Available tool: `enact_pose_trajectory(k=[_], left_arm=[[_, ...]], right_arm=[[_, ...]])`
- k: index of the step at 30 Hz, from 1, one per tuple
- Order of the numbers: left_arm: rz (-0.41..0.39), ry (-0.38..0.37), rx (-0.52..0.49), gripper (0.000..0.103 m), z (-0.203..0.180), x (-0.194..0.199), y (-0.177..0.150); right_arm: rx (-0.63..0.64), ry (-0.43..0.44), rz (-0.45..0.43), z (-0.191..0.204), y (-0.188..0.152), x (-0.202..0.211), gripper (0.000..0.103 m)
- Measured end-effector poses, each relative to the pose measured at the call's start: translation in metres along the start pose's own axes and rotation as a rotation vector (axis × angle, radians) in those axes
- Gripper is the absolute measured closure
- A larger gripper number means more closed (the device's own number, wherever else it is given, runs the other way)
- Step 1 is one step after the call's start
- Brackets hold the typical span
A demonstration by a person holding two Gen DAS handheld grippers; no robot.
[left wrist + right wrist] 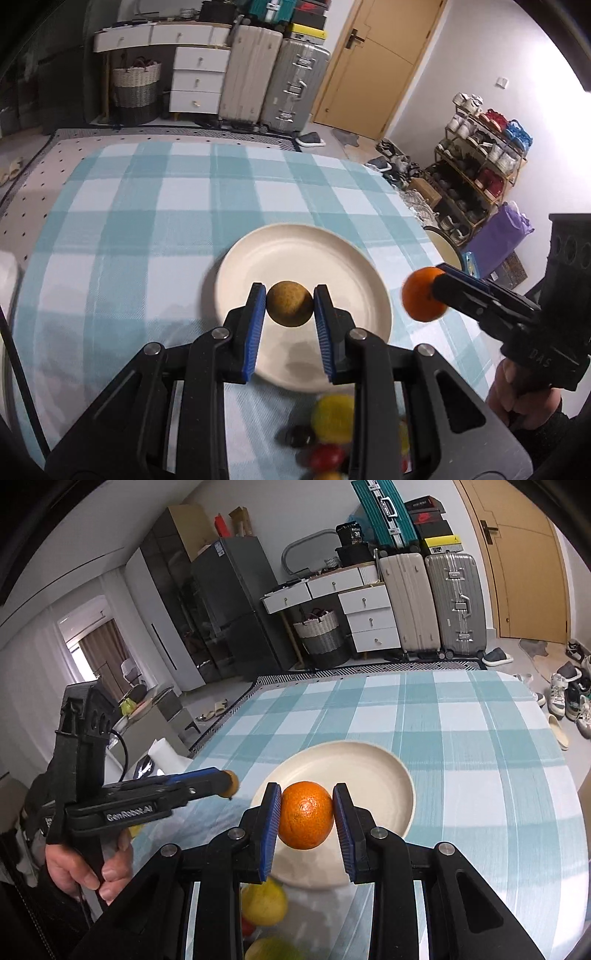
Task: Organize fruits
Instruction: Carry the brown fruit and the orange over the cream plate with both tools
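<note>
My left hand-held gripper [290, 303] clamps a round brownish-yellow fruit [290, 303] between its blue pads, raised above the round cream plate [258, 258] on the teal-checked tabletop [147, 206]. My right hand-held gripper [306, 820] pinches a round orange fruit [306, 820] over the plate's near edge. Blurred yellow and red fruits [330, 417] lie just beside the plate.
</note>
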State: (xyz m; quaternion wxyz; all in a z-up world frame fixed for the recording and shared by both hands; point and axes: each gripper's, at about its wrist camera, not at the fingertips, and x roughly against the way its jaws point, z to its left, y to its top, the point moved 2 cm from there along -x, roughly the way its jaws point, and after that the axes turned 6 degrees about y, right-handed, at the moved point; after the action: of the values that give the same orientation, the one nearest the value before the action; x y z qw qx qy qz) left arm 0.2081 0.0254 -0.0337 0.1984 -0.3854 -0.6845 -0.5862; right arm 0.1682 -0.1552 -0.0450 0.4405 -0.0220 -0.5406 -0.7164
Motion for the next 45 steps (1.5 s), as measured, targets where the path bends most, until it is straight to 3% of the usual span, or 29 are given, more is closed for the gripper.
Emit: enact_pose_trajectory(k=[7, 22, 33, 38, 43, 44, 45], left_arm=[[0.013, 0.022, -0.043, 0.079, -0.011, -0.042, 0.029], [0.059, 0.018, -0.041, 0.079, -0.001, -0.104, 0.047], [0.085, -0.007, -0.013, 0.079, 0.004, -0.122, 0.041], [0.083, 0.036, -0.006, 0.079, 0.004, -0.129, 0.039], [0.076, 0.020, 0.017, 0.079, 0.006, -0.128, 0.040], [0.078, 0.019, 0.019, 0.079, 0.006, -0.128, 0.040], [0.083, 0.025, 0.016, 0.078, 0.005, -0.128, 0.040]], right_arm=[[-0.038, 0.010, 0.014, -0.026, 0.025, -0.029, 0.074], [-0.075, 0.039, 0.065, -0.054, 0.038, -0.095, 0.074], [-0.148, 0.033, 0.076, -0.079, 0.026, -0.114, 0.074], [-0.154, 0.019, 0.065, -0.080, 0.025, -0.120, 0.073], [-0.161, -0.001, 0.083, -0.080, 0.024, -0.124, 0.072], [-0.163, 0.002, 0.078, -0.081, 0.024, -0.123, 0.066], [-0.165, 0.003, 0.061, -0.081, 0.025, -0.121, 0.047]])
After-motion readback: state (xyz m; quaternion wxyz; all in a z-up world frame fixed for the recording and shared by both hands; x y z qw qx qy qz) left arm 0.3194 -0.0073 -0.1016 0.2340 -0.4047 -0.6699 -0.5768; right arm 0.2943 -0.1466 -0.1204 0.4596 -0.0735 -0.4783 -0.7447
